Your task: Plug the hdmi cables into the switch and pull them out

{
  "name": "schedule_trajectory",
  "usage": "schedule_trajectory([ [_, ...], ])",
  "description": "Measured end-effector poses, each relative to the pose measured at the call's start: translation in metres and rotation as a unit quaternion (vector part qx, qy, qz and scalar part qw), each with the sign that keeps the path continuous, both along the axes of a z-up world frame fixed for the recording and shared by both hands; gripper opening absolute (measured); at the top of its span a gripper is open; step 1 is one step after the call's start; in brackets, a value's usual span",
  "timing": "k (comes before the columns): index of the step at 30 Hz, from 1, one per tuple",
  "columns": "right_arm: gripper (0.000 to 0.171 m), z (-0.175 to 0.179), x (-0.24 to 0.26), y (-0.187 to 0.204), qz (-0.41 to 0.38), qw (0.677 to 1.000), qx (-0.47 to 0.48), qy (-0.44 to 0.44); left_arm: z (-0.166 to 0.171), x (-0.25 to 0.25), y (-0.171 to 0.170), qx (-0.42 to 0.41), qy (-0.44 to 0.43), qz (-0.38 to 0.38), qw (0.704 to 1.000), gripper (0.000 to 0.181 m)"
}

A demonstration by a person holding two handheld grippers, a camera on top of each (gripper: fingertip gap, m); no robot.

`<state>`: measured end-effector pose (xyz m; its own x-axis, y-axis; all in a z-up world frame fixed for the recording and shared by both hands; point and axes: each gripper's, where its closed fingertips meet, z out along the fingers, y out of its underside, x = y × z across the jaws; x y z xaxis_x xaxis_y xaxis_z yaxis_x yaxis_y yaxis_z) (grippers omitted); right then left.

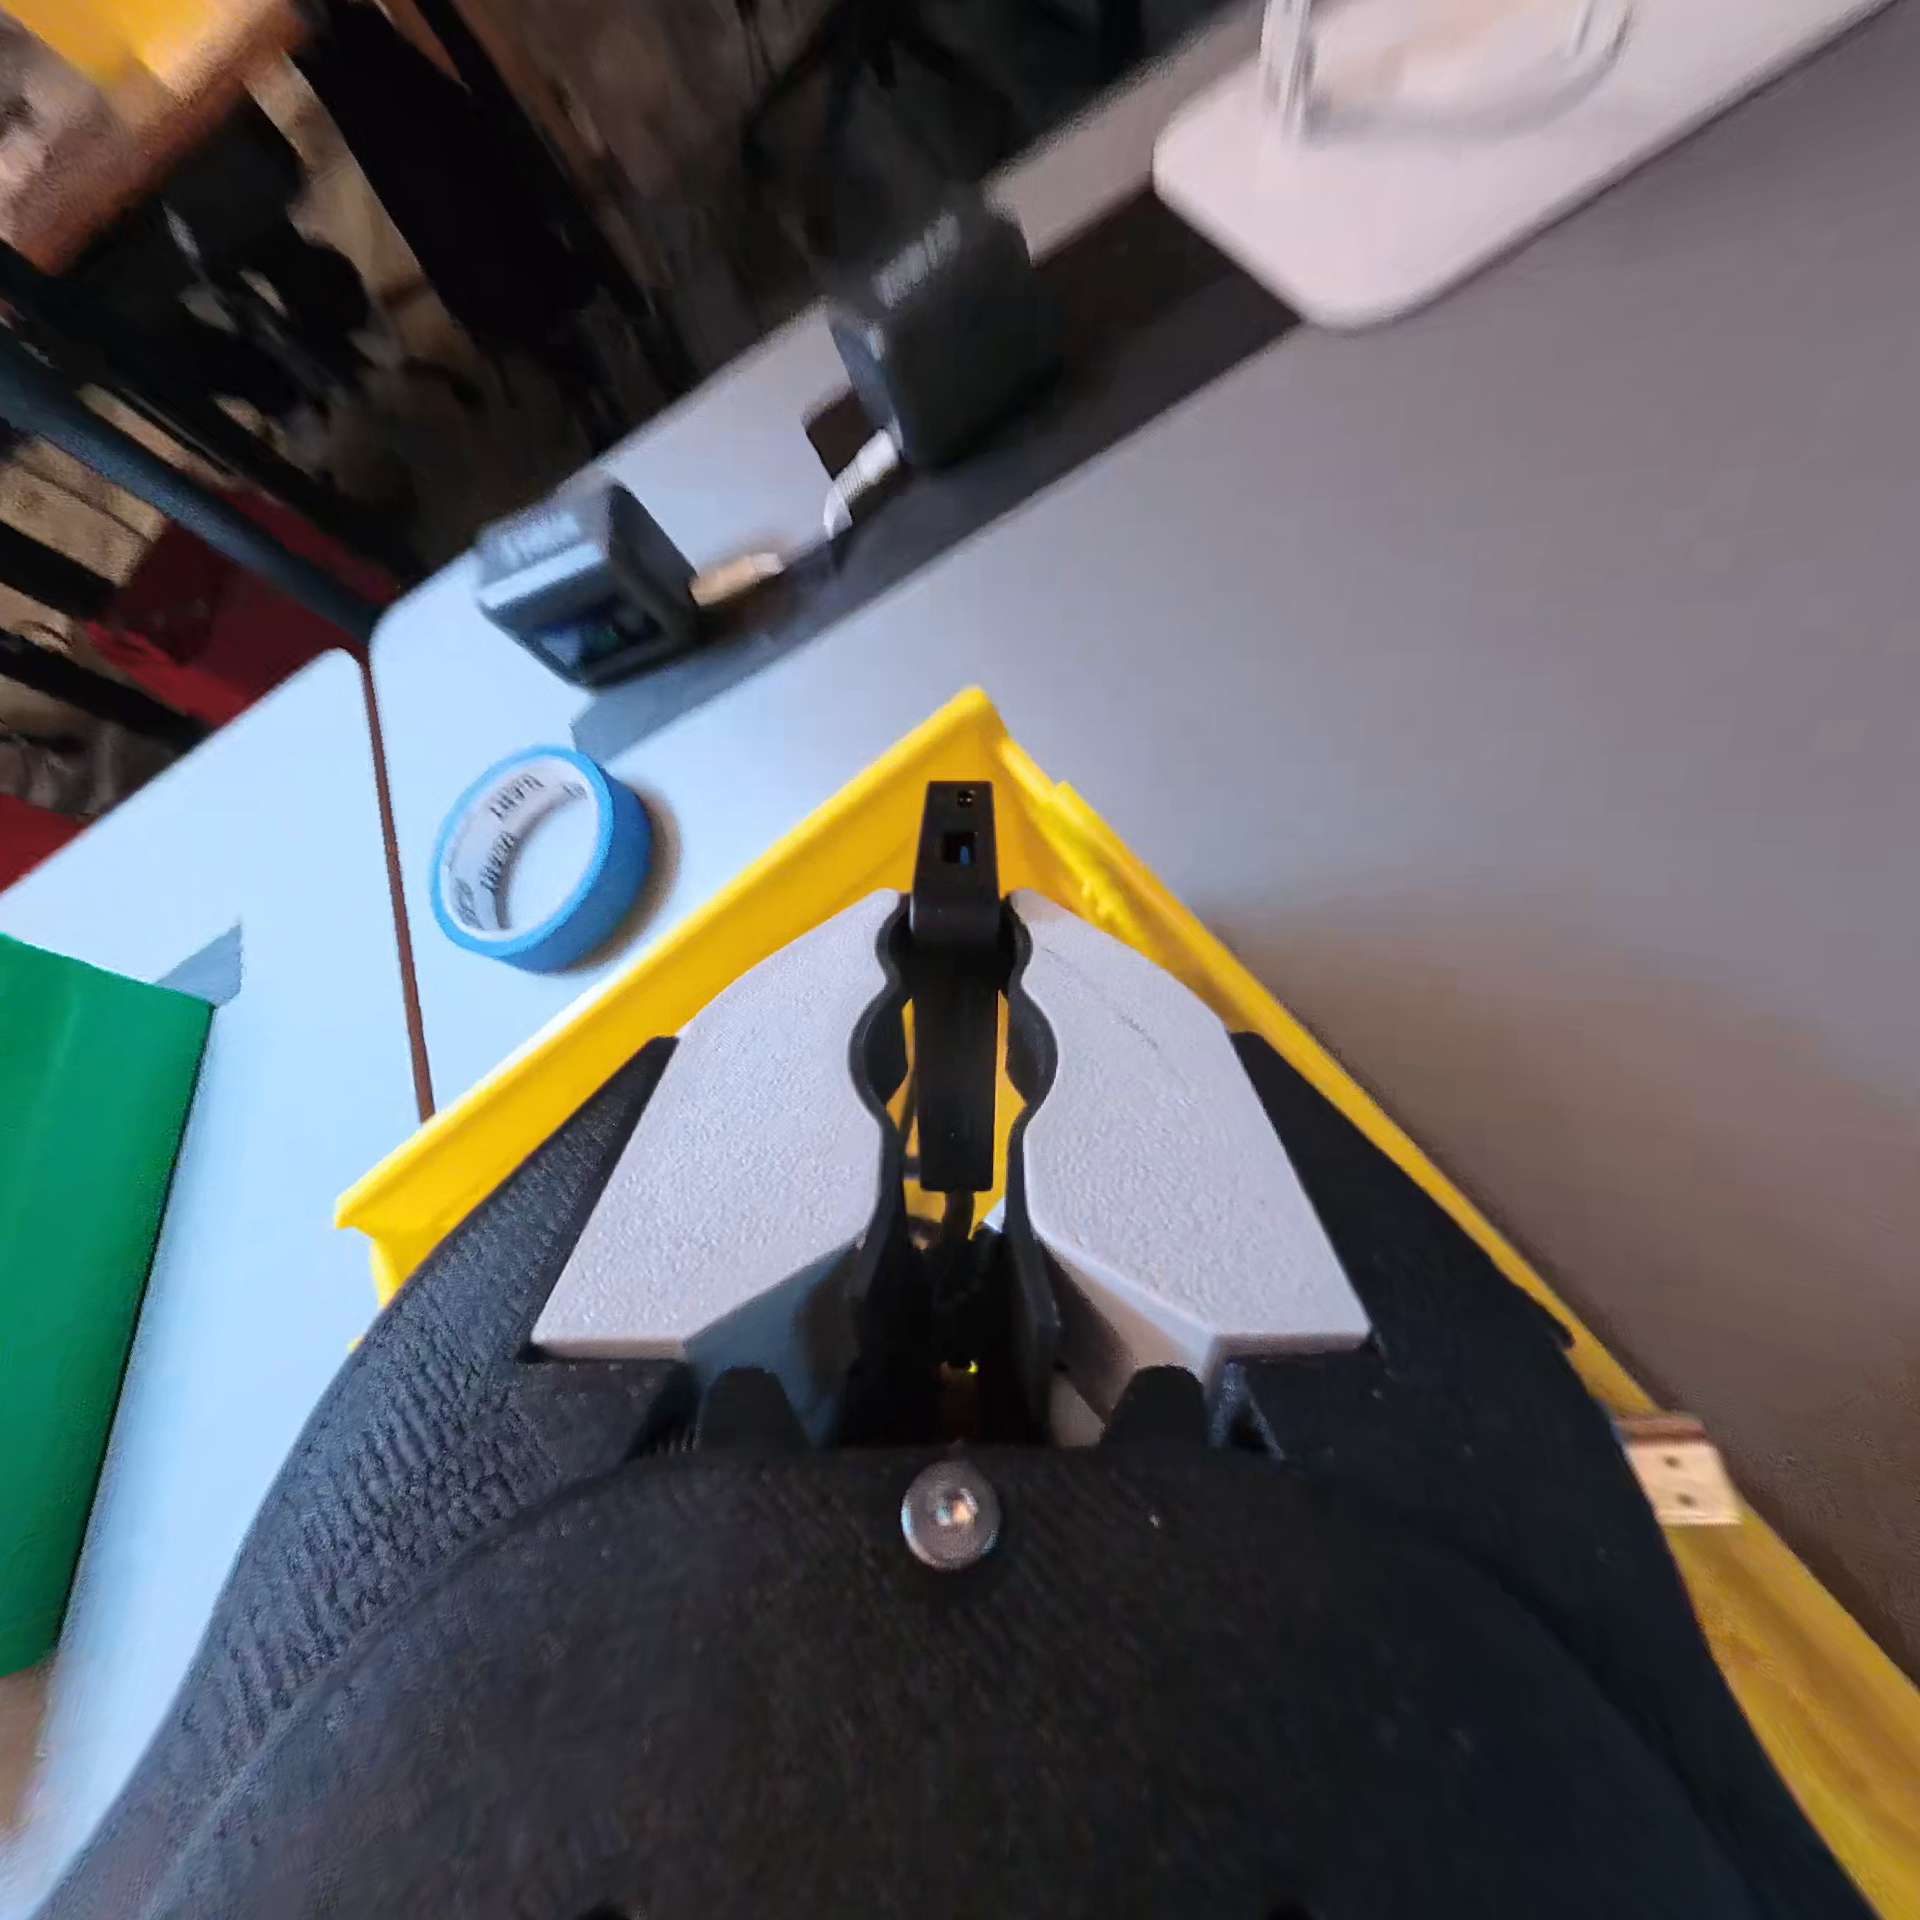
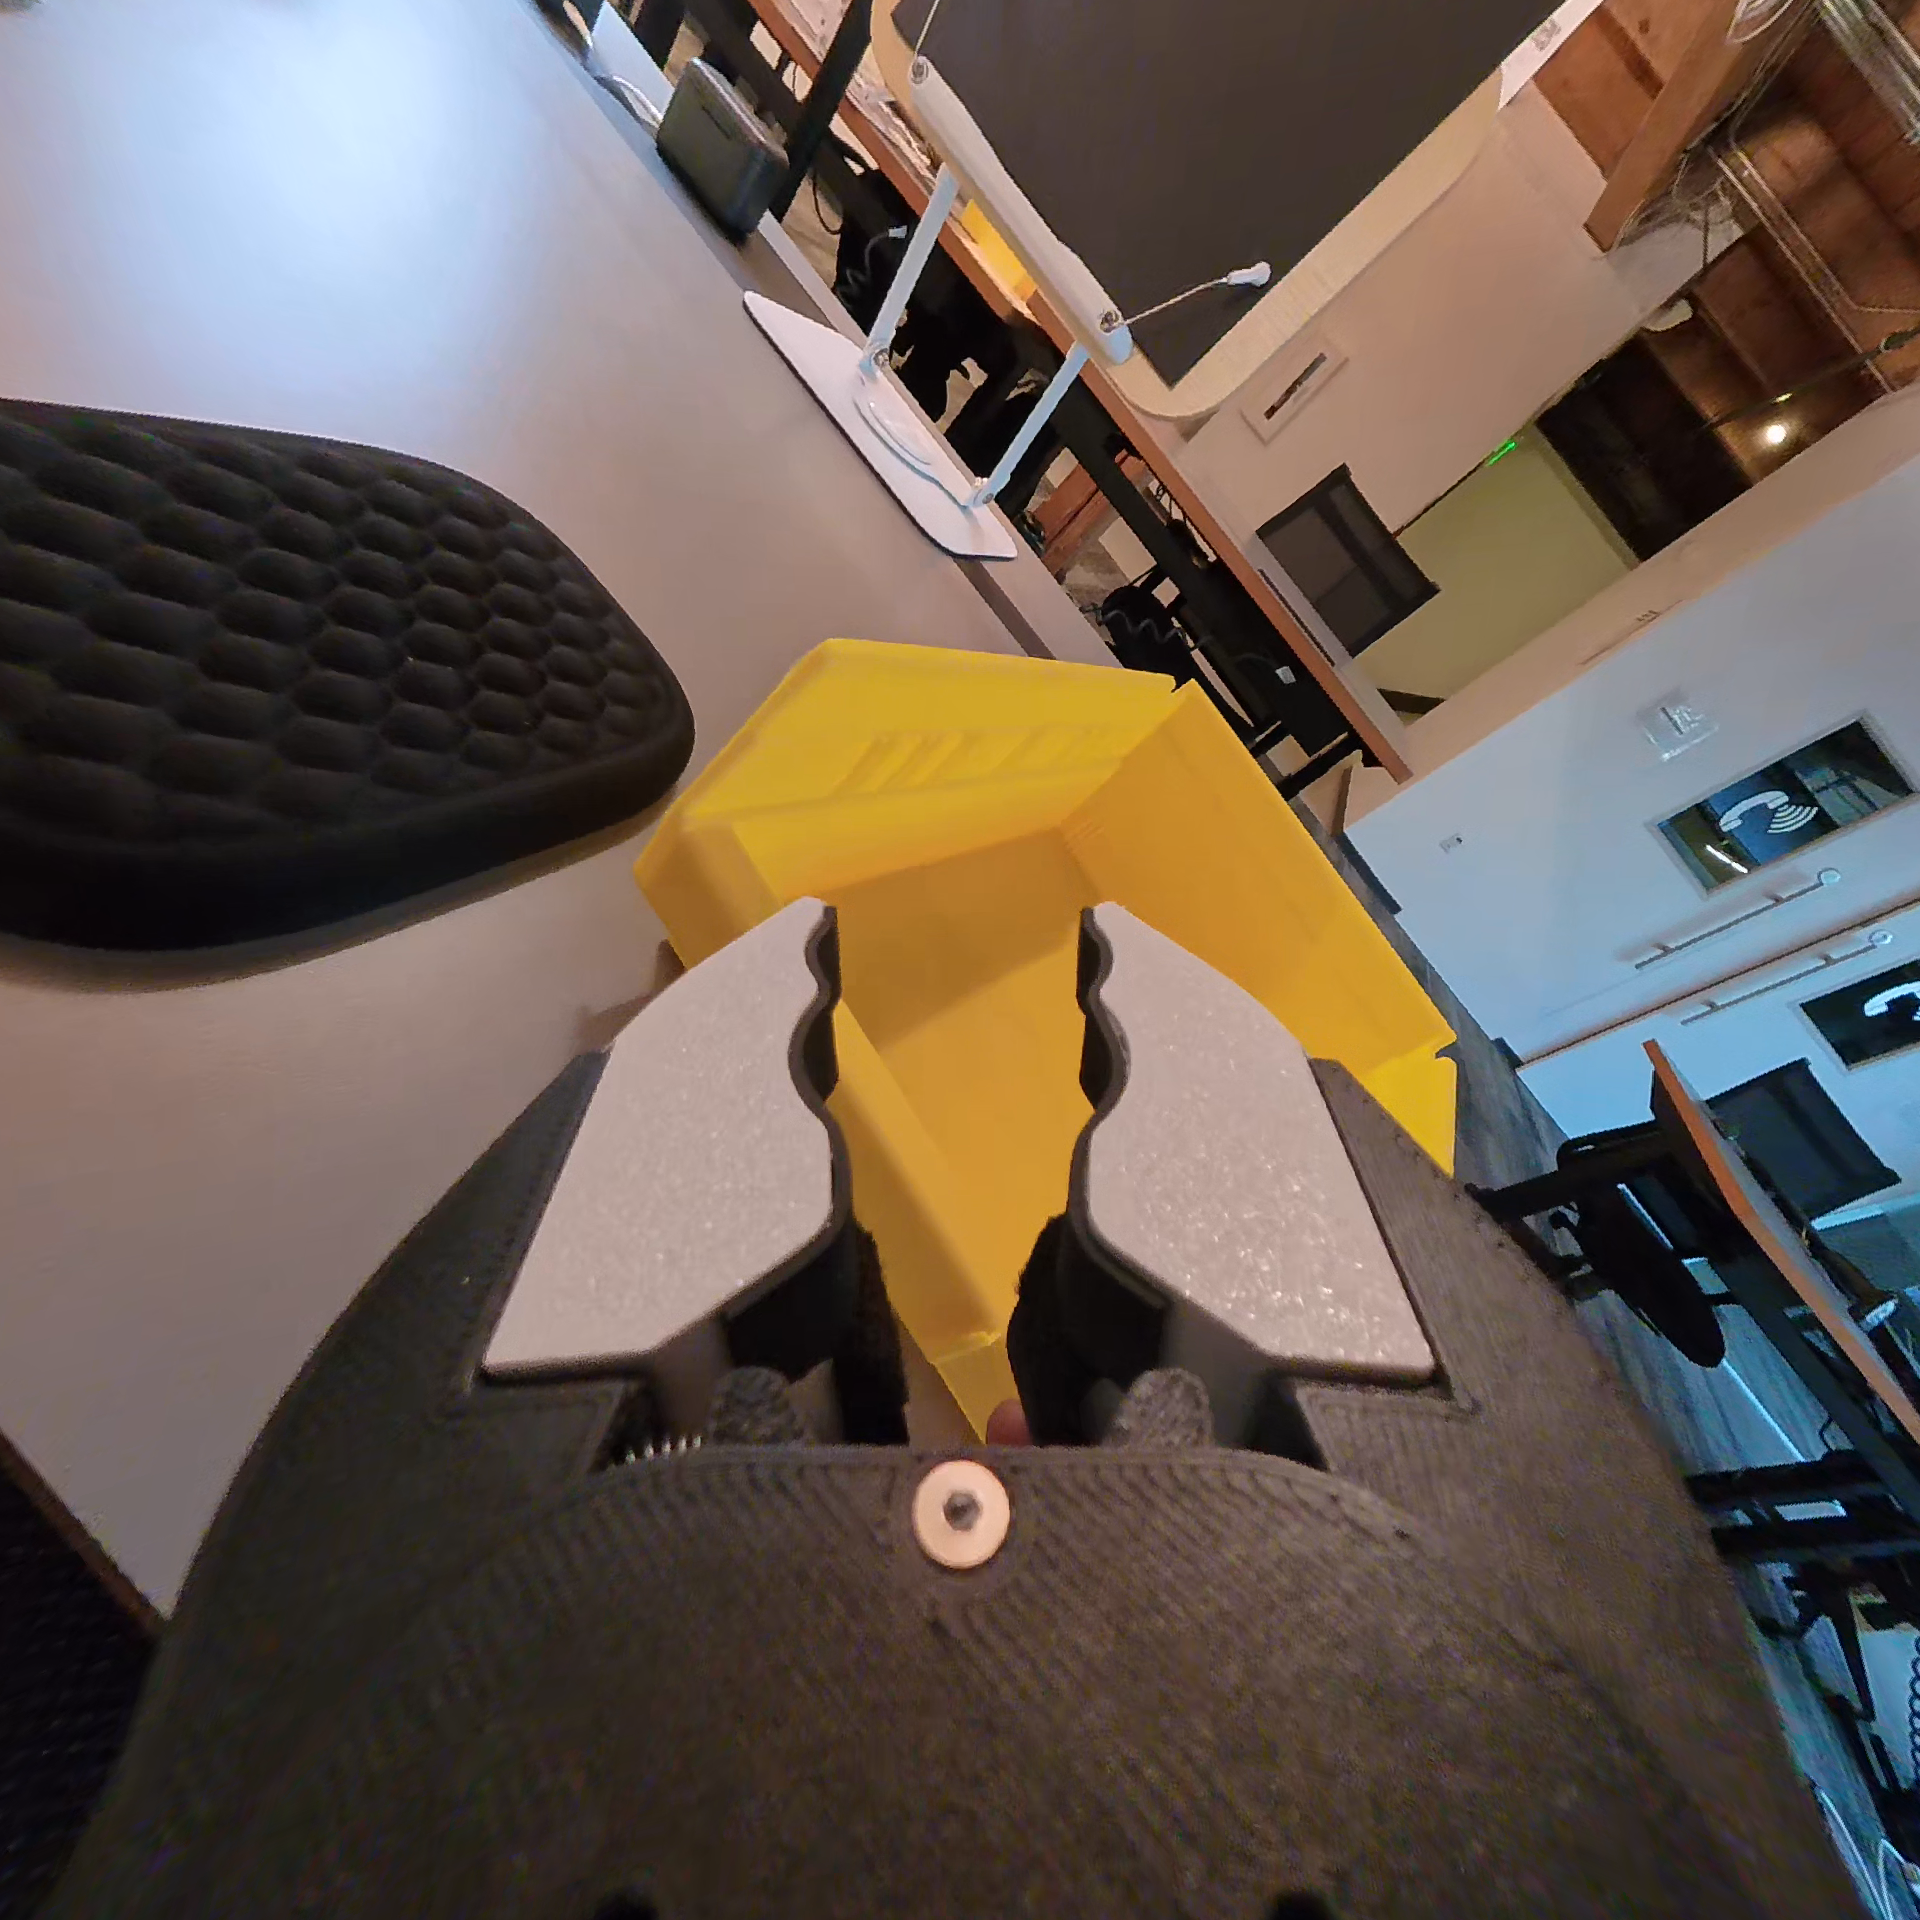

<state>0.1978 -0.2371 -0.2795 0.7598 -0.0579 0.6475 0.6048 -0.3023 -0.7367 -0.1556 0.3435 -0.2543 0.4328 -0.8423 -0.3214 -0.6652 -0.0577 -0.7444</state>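
My left gripper (image 1: pixel 956 904) is shut on a slim black HDMI piece (image 1: pixel 956 997) that stands up between the grey pads, with a thin cable at its near end. I cannot tell whether it is a plug or the switch. It is held over a corner of a yellow bin (image 1: pixel 727 935). My right gripper (image 2: pixel 956 925) is open and empty, with its fingers over the same yellow bin (image 2: pixel 987 790). The part of the bin's inside that shows there is bare. One bin wall runs between the right fingers.
On the grey table are a blue tape roll (image 1: pixel 540 857), a green sheet (image 1: pixel 83 1299), two black adapters (image 1: pixel 592 582) (image 1: pixel 945 332) and a white lamp base (image 2: pixel 883 436). A black honeycomb cushion (image 2: pixel 291 665) lies left of the bin. The table edge runs just right of the bin. There is about 70 centimetres between the tips of the two grippers.
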Motion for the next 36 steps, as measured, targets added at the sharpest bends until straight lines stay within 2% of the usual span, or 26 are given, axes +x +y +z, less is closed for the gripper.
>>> schedule_trajectory([
  [1, 0.044, 0.0, 0.0, 0.001, 0.001, 1.0, 0.001, 0.001, 0.014, 0.0, -0.002, 0.016, -0.033, 0.002, 0.999, 0.014],
  [6, 0.044, 0.006, -0.011, 0.012, 0.025, 1.0, 0.016, 0.003, 0.083, -0.01, -0.024, 0.07, -0.199, 0.003, 0.978, 0.014],
  [11, 0.044, 0.032, -0.046, 0.042, 0.1, 0.991, 0.079, 0.029, 0.133, -0.027, -0.058, 0.086, -0.357, -0.01, 0.93, 0.014],
  [14, 0.045, 0.05, -0.075, 0.061, 0.154, 0.98, 0.117, 0.055, 0.16, -0.027, -0.106, 0.069, -0.456, -0.078, 0.884, 0.014],
  [17, 0.045, 0.066, -0.114, 0.078, 0.222, 0.961, 0.143, 0.079, 0.172, -0.016, -0.178, 0.029, -0.51, -0.188, 0.839, 0.014],
  [19, 0.045, 0.074, -0.141, 0.089, 0.263, 0.949, 0.152, 0.085, 0.162, 0.003, -0.232, 0.024, -0.485, -0.271, 0.831, 0.014],
  [22, 0.05, 0.08, -0.181, 0.108, 0.307, 0.935, 0.161, 0.075, 0.123, 0.038, -0.309, 0.075, -0.381, -0.379, 0.84, 0.014],
  [24, 0.055, 0.079, -0.2, 0.121, 0.31, 0.936, 0.16, 0.052, 0.089, 0.061, -0.348, 0.131, -0.286, -0.427, 0.848, 0.014],
  [27, 0.068, 0.071, -0.221, 0.14, 0.298, 0.943, 0.148, -0.005, 0.051, 0.084, -0.394, 0.186, -0.197, -0.484, 0.832, 0.014],
  [32, 0.064, 0.047, -0.247, 0.154, 0.324, 0.939, 0.1, -0.061, 0.02, 0.098, -0.425, 0.213, -0.129, -0.53, 0.811, 0.014],
  [34, 0.056, 0.036, -0.254, 0.155, 0.344, 0.934, 0.075, -0.065, 0.015, 0.099, -0.43, 0.213, -0.122, -0.538, 0.806, 0.014],
  [36, 0.04, 0.027, -0.258, 0.156, 0.353, 0.93, 0.059, -0.079, 0.011, 0.099, -0.434, 0.213, -0.116, -0.546, 0.802, 0.014],
])
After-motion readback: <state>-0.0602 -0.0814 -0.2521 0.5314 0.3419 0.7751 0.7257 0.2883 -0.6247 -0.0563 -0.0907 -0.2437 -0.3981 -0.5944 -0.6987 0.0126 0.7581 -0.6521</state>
